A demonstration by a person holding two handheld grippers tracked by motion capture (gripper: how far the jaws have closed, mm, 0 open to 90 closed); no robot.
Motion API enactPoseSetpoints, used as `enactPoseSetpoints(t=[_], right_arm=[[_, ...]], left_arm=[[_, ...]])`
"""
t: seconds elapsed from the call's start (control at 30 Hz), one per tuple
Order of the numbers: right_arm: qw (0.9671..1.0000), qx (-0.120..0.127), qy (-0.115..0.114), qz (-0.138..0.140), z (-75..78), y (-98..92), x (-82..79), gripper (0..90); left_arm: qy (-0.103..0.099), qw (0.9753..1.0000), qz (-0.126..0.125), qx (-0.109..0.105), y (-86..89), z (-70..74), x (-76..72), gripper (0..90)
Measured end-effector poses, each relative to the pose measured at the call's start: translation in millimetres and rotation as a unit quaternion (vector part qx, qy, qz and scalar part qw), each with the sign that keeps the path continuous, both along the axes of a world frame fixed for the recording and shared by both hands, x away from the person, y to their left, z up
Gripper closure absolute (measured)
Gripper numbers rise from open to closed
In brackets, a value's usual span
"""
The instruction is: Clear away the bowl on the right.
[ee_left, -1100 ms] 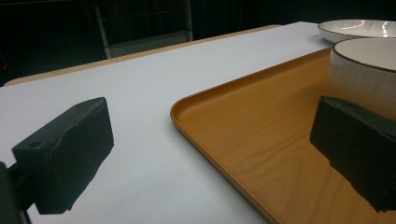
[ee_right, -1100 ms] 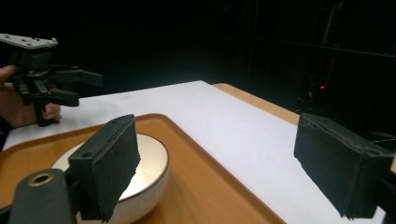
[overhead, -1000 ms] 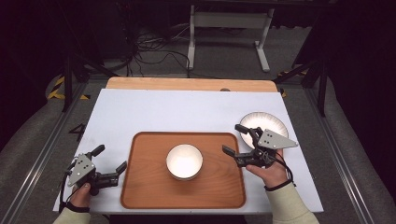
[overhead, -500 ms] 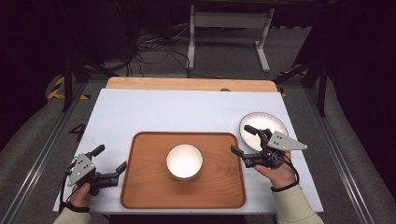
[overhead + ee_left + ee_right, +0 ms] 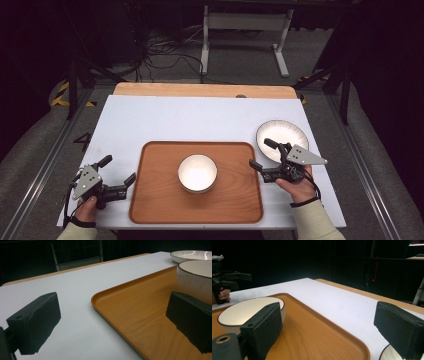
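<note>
The bowl (image 5: 197, 172) stands upright in the middle of the wooden tray (image 5: 150, 200), and the plate (image 5: 281, 135) lies on the white table (image 5: 200, 120) just beside the tray's right edge. I keep my right gripper (image 5: 260, 155) between the plate and the tray, its jaws apart and empty; I think this place lets it reach either dish. My left gripper (image 5: 120, 172) rests at the tray's left edge, jaws also apart, out of the way. Compared with one second ago, the right gripper has moved back toward me and lower, so more of the plate is now uncovered. The left gripper and the bowl have not moved.
</note>
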State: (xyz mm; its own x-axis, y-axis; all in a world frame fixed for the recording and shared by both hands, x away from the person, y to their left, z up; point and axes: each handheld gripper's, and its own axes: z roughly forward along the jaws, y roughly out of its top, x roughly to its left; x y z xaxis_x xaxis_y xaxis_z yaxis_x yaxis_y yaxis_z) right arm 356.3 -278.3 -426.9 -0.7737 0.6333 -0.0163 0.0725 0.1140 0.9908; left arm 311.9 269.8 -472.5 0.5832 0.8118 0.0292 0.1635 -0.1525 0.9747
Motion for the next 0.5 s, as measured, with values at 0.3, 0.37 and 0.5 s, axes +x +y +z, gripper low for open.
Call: enactPoseSetpoints(t=[0.3, 0.37, 0.5], right_arm=[[1.0000, -0.001, 0.004, 0.007, -9.4, -2.1, -5.0, 8.4], [1.0000, -0.004, 0.008, 0.003, -14.0, -3.7, -5.7, 8.4], [0.9999, 0.005, 0.010, 0.004, -16.8, -5.2, -9.4, 10.2]], left_arm=[[0.000, 1.0000, 0.000, 0.000, 0.0, 0.0, -0.1, 0.3], [0.000, 1.0000, 0.000, 0.000, 0.0, 0.0, 0.0, 0.2], [0.000, 1.0000, 0.000, 0.000, 0.0, 0.0, 0.0, 0.2]])
